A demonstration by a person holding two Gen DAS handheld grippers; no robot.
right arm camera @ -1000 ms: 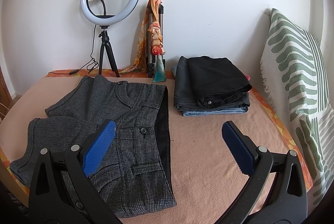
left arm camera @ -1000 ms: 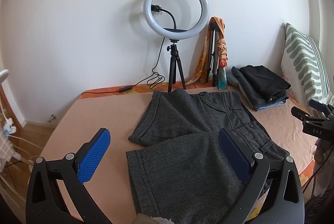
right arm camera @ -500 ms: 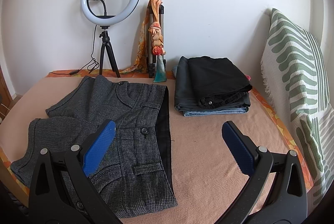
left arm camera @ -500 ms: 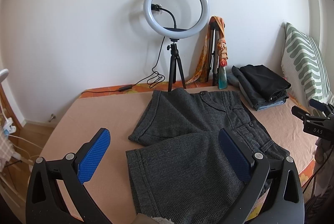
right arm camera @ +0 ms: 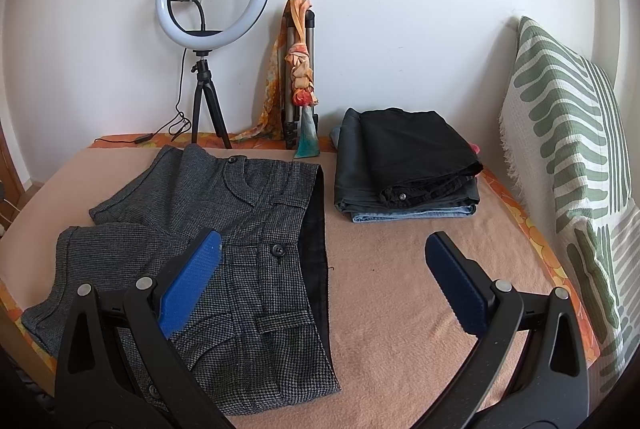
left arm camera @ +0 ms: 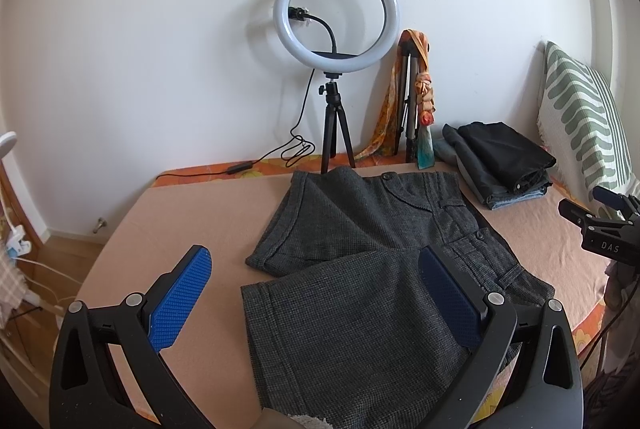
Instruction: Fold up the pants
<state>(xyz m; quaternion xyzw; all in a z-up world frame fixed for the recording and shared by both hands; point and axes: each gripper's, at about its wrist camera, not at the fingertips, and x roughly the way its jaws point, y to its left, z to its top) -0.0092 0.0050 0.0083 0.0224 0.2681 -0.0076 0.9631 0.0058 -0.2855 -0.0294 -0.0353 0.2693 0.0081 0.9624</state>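
Grey checked shorts lie spread flat on the pink bed cover, legs toward the left and waistband toward the right; they also show in the right wrist view. My left gripper is open and empty, held above the near leg. My right gripper is open and empty, above the waistband end; it also shows at the right edge of the left wrist view.
A stack of folded dark clothes lies at the back right of the bed. A ring light on a tripod and a second tripod with a scarf stand by the wall. A green patterned pillow leans at the right.
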